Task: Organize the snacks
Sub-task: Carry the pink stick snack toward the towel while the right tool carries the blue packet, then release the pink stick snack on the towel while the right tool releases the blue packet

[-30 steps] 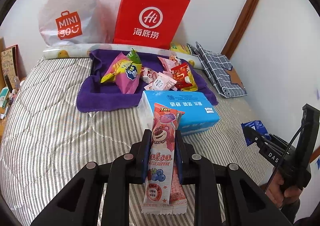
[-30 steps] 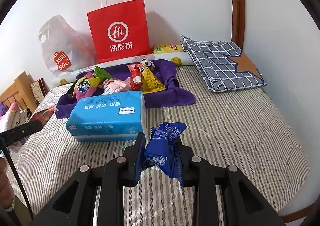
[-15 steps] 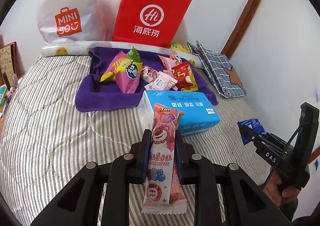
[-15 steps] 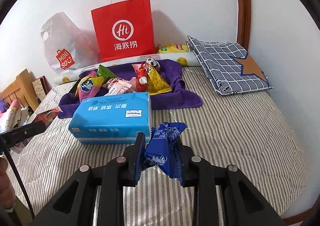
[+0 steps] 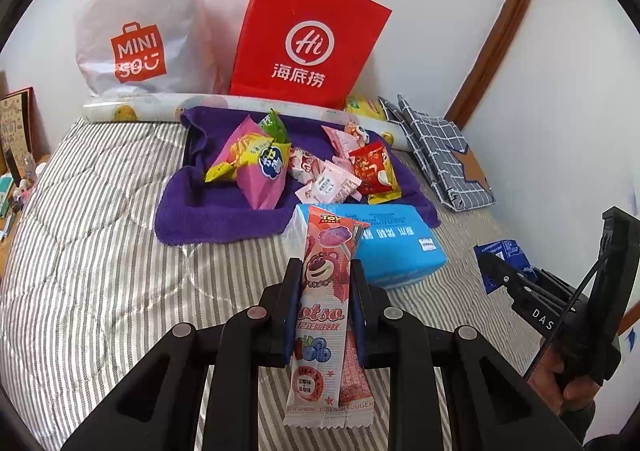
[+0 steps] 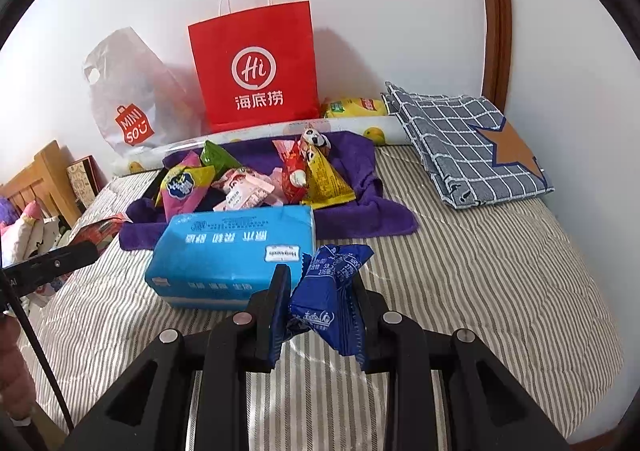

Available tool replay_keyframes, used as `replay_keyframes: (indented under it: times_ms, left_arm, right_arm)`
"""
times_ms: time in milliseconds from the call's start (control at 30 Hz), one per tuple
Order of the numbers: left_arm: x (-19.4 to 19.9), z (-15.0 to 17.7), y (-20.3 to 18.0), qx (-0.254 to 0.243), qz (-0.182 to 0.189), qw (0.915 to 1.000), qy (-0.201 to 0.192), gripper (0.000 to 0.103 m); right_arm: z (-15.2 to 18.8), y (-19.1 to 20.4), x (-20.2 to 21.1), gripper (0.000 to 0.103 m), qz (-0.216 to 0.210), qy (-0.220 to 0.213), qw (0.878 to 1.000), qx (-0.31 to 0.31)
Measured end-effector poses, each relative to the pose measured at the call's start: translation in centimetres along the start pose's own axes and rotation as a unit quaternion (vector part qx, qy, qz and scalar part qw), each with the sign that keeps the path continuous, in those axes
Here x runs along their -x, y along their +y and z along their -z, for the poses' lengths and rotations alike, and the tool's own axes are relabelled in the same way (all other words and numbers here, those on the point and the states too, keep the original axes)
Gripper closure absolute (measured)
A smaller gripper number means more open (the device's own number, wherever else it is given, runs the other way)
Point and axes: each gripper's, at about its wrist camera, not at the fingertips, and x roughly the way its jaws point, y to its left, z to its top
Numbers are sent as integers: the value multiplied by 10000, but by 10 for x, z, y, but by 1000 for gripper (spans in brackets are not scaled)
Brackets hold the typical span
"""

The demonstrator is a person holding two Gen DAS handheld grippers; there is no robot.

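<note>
Snacks, assorted, on a grey-and-white striped quilted bed cover [image 5: 100,251].

Item one: long pink Lotso bear-print snack packet [image 5: 324,303], standing upright between the closed fingers of the left gripper [image 5: 323,303], which clamps it at mid-length above the bed cover.

Item two: crumpled dark blue foil snack packet [image 6: 330,303], pinched in the right gripper [image 6: 320,311], jaws closed on both its sides; also seen from the left wrist view at the far right edge.

Item three: loose pile of small snack packets [image 5: 304,167] in pink, yellow, green and red, heaped on a purple terry towel [image 5: 208,215] spread farther back on the bed.

Item four: light blue plastic-wrapped tissue pack [image 6: 232,251], lying flat just in front of the towel, between the towel and both grippers.

Backdrop: red paper carrier bag with white handles [image 5: 308,43] and a white Miniso plastic bag [image 5: 136,23], both leaning against the wall behind the towel. Folded grey checked cloth with a brown star [image 6: 472,147], at the right side of the bed.
</note>
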Motion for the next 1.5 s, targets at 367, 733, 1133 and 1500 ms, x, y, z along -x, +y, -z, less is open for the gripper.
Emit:
replay_keyframes:
  times_ms: [367,733,1133,1500]
  left_arm:
    - [-3,-19,-1,-48,10,10000,-87,81]
    - [-8,-42,-1,-146,-124,9997,-161,81]
    - [-26,-68,0,-145,-136,9997,-111,81]
    - [-39,-94,5,-160,-158,9997,-128,81]
  right_arm:
    - [-23,7,-7,77,-66,-121,9999,-9]
    - [-45,-1,-24,77,5,-69,9999,-150]
    - [-71,-13,-42,77,74,-46,9997,-219]
    - [-98,-12,-60,77,-56,-89,9998,-181]
